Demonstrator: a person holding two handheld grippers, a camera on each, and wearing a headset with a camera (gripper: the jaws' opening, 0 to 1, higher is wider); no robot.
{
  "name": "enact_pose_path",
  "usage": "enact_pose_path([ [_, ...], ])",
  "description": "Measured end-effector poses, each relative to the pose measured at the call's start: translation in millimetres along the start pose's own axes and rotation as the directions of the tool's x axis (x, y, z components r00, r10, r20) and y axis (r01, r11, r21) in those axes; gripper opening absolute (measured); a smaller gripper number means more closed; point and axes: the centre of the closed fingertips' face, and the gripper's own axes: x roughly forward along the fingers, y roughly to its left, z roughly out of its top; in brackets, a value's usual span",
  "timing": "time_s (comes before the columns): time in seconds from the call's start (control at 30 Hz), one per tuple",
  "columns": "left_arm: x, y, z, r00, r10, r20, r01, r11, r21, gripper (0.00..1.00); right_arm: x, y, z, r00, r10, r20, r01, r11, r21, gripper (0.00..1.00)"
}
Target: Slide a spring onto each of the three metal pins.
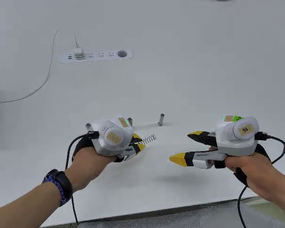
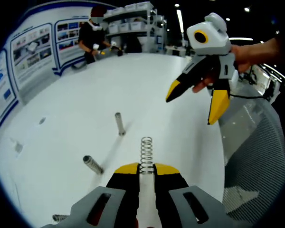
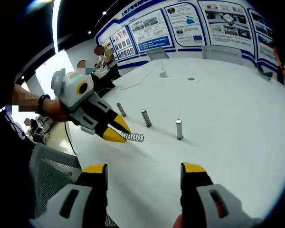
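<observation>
My left gripper (image 1: 139, 142) is shut on the end of a small metal spring (image 1: 149, 139), which sticks out ahead of the yellow tips (image 2: 146, 152). A bare metal pin (image 1: 161, 118) stands upright just beyond it (image 2: 119, 123). Two other pins, one (image 1: 129, 121) beside my left gripper and one (image 1: 88, 126) further left, each carry a spring, as the right gripper view shows (image 3: 146, 118) (image 3: 121, 109). My right gripper (image 1: 185, 147) hovers open and empty to the right, with its jaws wide apart (image 3: 143, 168).
A white power strip (image 1: 95, 55) with a plugged cable lies at the back of the white table (image 1: 204, 76). The table's front edge runs just below my hands, with a grey mesh chair (image 1: 180, 218) under it. People stand at a far bench (image 2: 96, 35).
</observation>
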Motion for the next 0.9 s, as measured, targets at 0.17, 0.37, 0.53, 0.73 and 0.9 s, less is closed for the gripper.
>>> enact_pose_path([
  [0.17,-7.5,-6.1,3.4,0.9999,-0.003,0.010,0.003,1.000,0.013,0.11,7.0,4.2,6.2,0.9995,0.029,0.010,-0.029,0.999,0.016,0.61],
  [0.37,-11.9,-10.6,6.5,0.9998,-0.008,0.019,0.007,1.000,0.023,0.11,13.6,9.7,11.7,0.9982,0.059,0.013,-0.059,0.998,0.019,0.58],
  [0.53,-14.1,-14.0,9.7,0.9995,-0.012,0.030,0.011,1.000,0.026,0.11,17.8,13.9,15.9,0.9963,0.085,0.017,-0.085,0.996,0.024,0.55],
  [0.73,-15.4,-19.2,19.4,0.9987,-0.022,0.046,0.021,0.999,0.033,0.11,21.2,21.9,19.5,0.9921,0.123,0.025,-0.124,0.992,0.038,0.47],
  [0.9,-14.4,-25.3,28.4,0.9976,-0.034,0.060,0.031,0.998,0.050,0.11,23.3,26.5,23.4,0.9874,0.155,0.031,-0.157,0.986,0.060,0.40],
])
